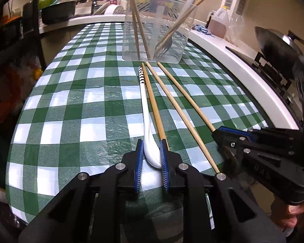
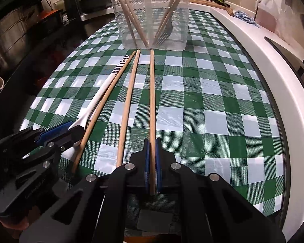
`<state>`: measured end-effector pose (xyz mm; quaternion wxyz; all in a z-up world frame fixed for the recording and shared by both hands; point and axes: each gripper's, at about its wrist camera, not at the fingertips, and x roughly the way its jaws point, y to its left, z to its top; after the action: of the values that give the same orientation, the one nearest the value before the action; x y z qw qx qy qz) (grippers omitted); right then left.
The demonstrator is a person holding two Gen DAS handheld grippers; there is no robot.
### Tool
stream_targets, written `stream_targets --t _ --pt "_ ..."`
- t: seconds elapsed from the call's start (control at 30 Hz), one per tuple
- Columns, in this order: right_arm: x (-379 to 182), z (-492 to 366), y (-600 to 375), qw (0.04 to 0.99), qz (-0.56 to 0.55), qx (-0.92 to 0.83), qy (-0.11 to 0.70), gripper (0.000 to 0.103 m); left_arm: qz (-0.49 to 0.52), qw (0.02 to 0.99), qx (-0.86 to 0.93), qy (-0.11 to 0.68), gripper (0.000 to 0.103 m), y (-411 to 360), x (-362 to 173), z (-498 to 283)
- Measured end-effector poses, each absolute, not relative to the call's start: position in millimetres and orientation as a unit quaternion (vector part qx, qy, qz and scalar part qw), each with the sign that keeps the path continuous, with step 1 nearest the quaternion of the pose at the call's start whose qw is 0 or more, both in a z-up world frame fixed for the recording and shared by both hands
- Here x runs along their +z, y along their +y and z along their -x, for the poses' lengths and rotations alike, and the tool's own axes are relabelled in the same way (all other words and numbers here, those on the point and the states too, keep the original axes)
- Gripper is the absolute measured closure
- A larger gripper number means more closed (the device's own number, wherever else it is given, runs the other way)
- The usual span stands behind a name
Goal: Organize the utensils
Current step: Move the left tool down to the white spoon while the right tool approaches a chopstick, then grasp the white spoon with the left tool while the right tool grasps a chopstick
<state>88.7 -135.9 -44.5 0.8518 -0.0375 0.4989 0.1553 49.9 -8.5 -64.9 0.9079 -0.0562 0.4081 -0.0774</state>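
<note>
A white spoon (image 1: 146, 109) with a striped handle end lies on the green checked tablecloth (image 1: 71, 101). My left gripper (image 1: 151, 141) is shut on its bowl end; it also shows in the right wrist view (image 2: 66, 130). Three wooden chopsticks lie beside the spoon. My right gripper (image 2: 152, 141) is shut on the rightmost chopstick (image 2: 152, 101), also visible in the left wrist view (image 1: 227, 135). Two other chopsticks (image 2: 129, 101) lie loose between spoon and held chopstick. A clear plastic container (image 1: 158, 26) stands behind them, holding several chopsticks, a dark fork (image 2: 165, 32) and a white utensil.
A white counter edge (image 1: 243, 68) runs along the right, with a stove and black wok (image 1: 277, 42) beyond. An oil jug (image 1: 218, 22) and blue cloth sit at the back right. A sink area with pans and bottles lies behind the container. Dark shelving stands left.
</note>
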Motion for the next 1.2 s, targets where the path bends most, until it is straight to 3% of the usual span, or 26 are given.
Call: stream_targets --t 0.17,0.4,1.2 --pt "-45 -88 -136 0.853 0.039 0.154 0.497 0.097 0.039 0.910 -0.070 0.406 0.085 -12 -65 -49" --pt "-44 -89 -139 0.856 0.030 0.143 0.496 0.097 0.058 0.914 -0.023 0.401 0.093 12 -63 -47" --pt "-45 -79 -141 0.875 0.038 0.090 0.475 0.096 0.035 0.924 -0.022 0.381 0.092 13 -65 -44"
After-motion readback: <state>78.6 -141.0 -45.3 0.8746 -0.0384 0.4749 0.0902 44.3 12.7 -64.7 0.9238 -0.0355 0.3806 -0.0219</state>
